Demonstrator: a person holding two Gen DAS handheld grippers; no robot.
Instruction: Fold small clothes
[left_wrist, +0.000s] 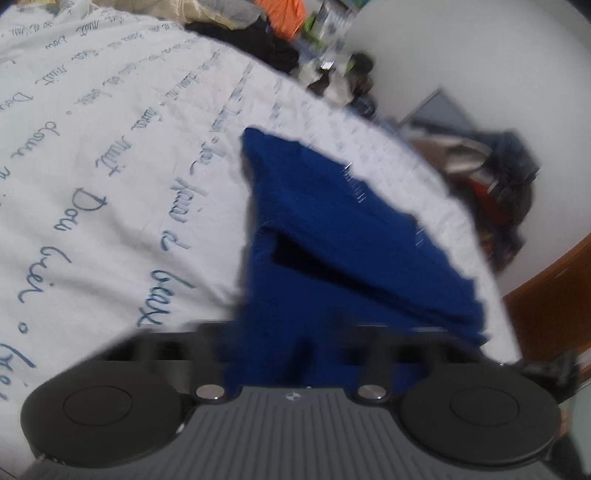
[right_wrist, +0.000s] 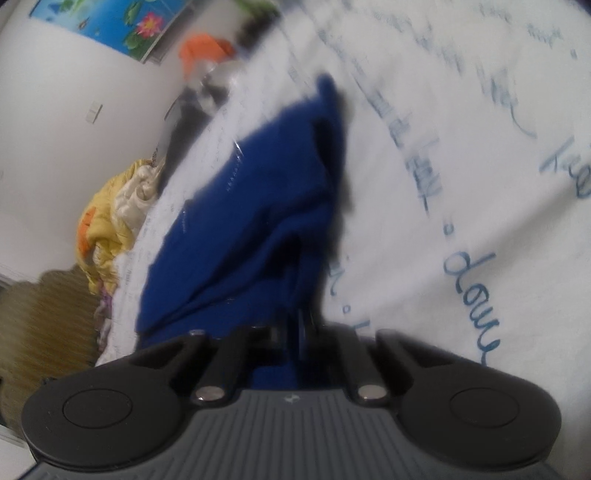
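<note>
Blue garment (left_wrist: 332, 236): dark blue knit cloth on the bed, folded over itself, a dark slot between layers; also in right view (right_wrist: 240, 229).
Long axis: left view, runs from 6 o'clock at the gripper up toward 11 o'clock, tapering to a corner; right view, from 6 up toward 1 o'clock, narrow end far.
Location: on white bedsheet (left_wrist: 110, 184) with blue handwritten-style script, near the bed's edge; near end lifted into both grippers.
Left gripper (left_wrist: 295, 350): jaws closed down on the near edge of the cloth, blue fabric filling the gap; fingers blurred.
Right gripper (right_wrist: 291, 332): jaws pinched tight on a thin fold of the cloth.
Pose: both grippers tilted downward toward the bed, views rolled.
Surroundings, left view: dark clothes pile (left_wrist: 266, 40) at 12, orange cloth (left_wrist: 284, 14) at 12, cluttered bags (left_wrist: 495, 177) at 2–3 beyond the bed edge, wooden furniture edge (left_wrist: 554, 295) at 3.
Surroundings, right view: yellow bedding heap (right_wrist: 110, 218) at 9, flower picture (right_wrist: 110, 22) on wall at 11, wood-pattern floor (right_wrist: 44, 325) at 8.
Obstruction: nothing lies on the cloth; heavy motion blur.
</note>
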